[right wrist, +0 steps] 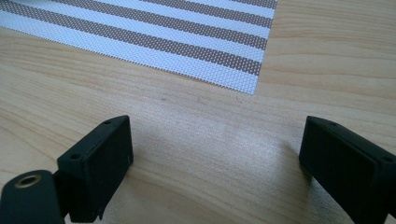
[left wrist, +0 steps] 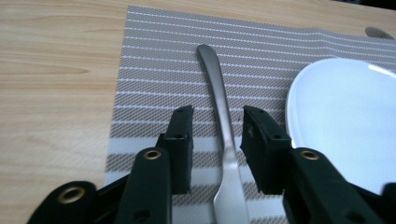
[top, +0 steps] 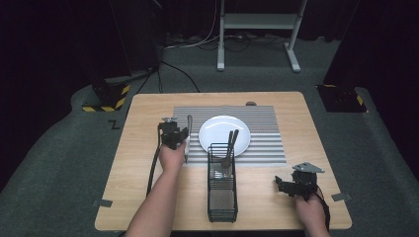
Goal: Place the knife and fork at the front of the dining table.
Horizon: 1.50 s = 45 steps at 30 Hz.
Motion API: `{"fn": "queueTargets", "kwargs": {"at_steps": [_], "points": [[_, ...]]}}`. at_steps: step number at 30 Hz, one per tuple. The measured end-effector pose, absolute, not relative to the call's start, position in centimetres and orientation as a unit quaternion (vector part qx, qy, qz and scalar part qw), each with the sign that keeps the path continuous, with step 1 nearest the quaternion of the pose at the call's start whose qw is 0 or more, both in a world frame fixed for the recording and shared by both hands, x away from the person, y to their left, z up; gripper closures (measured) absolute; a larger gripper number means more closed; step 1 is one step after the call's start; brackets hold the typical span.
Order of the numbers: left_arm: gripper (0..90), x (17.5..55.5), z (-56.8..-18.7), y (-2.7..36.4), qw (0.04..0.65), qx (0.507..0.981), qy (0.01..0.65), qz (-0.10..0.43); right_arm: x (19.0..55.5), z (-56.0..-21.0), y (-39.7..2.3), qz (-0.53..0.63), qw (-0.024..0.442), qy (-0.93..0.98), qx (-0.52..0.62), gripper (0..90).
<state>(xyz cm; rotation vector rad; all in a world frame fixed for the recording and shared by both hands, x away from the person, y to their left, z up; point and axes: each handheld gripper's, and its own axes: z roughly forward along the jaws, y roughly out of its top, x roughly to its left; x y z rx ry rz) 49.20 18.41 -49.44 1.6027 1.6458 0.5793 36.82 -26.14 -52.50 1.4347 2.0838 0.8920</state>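
The left claw hovers at the left edge of a striped placemat on a wooden table, seen from the high view, with a silver utensil lying on the mat just beside a white plate. Near the plate's near edge stands a black wire basket holding dark-handled cutlery that leans over the plate. The right claw rests low over bare table at the near right, well apart from the mat, the person's hand behind it.

In the left gripper view, the left claw is released, its jaws standing apart on either side of the silver utensil's handle without closing on it; the utensil lies flat on the placemat, its handle end pointing far, the plate just to the right.

In the right gripper view, the right claw is spread wide and empty above bare table, with the placemat's corner beyond it.
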Motion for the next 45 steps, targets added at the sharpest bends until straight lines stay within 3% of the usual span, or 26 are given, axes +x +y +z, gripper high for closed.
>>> {"fn": "queueTargets", "kwargs": {"at_steps": [15, 24, 36, 45], "points": [[35.7, 42.6, -50.7, 21.5, 0.353, 0.665, 0.601, 0.268, 36.9, -52.5, -26.1, 0.323, 0.229, 0.757, 0.519, 9.5], [27.5, 38.5, -51.9, 23.4, 0.350, 0.673, 0.594, 0.270, 36.9, -52.5, -26.0, 0.322, 0.227, 0.758, 0.519, 9.5], [18.6, 33.8, -52.7, 25.5, 0.293, 0.705, 0.585, 0.273, 36.9, -52.5, -26.0, 0.323, 0.227, 0.758, 0.519, 9.6], [15.2, 31.1, -52.9, 25.8, 0.310, 0.711, 0.578, 0.254, 36.8, -52.5, -26.0, 0.323, 0.227, 0.759, 0.519, 9.6]]}}
